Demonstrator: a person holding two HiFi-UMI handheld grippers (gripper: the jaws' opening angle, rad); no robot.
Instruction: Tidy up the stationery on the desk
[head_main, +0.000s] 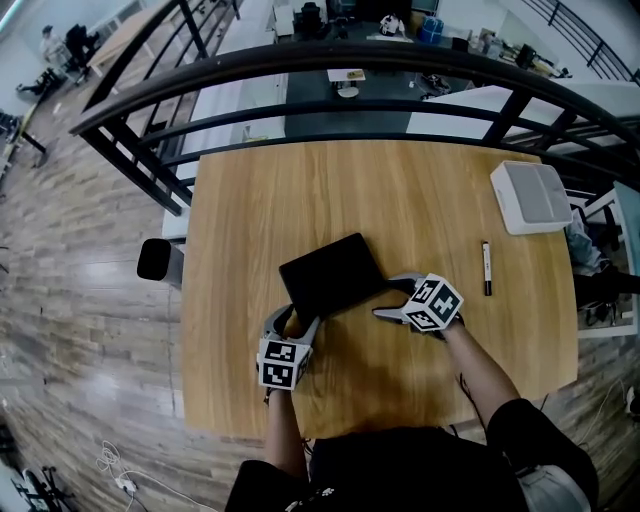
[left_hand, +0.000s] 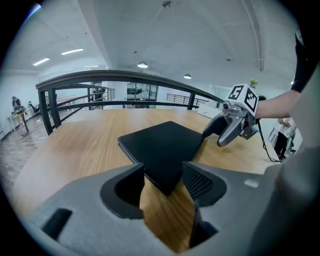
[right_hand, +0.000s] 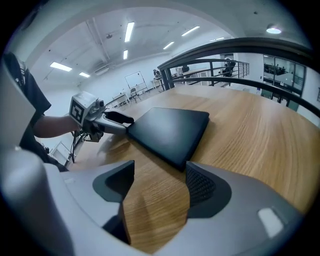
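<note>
A: Where does the flat black rectangular notebook (head_main: 333, 275) sit?

B: In the head view it lies closed and flat on the light wooden bench (head_main: 420, 190), just below the centre of the frame and turned at an angle to the bench edges.

A: And the left gripper (head_main: 292, 322)?

B: It is at the notebook's lower left corner. In the left gripper view its jaws stand wide apart, and that corner pokes into the gap between them. The ribbed pads (left_hand: 197, 181) do not press on the cover, so it has hold of nothing.

A: What about the right gripper (head_main: 390, 298)?

B: It is at the notebook's lower right edge in the head view. In the right gripper view its jaws are also spread wide, with only bare wood between them. The nearest corner of the notebook lies just ahead of the jaw tips, so this gripper holds nothing either.

A: Is anything else on the bench?

B: A slim black-and-white pen (head_main: 487, 268) lies right of centre, well apart from the notebook. A white and grey rectangular box (head_main: 531, 196) sits near the upper right corner of the bench. A curved black metal railing (head_main: 350, 60) runs across the top of the frame beyond the far edge of the bench.
</note>
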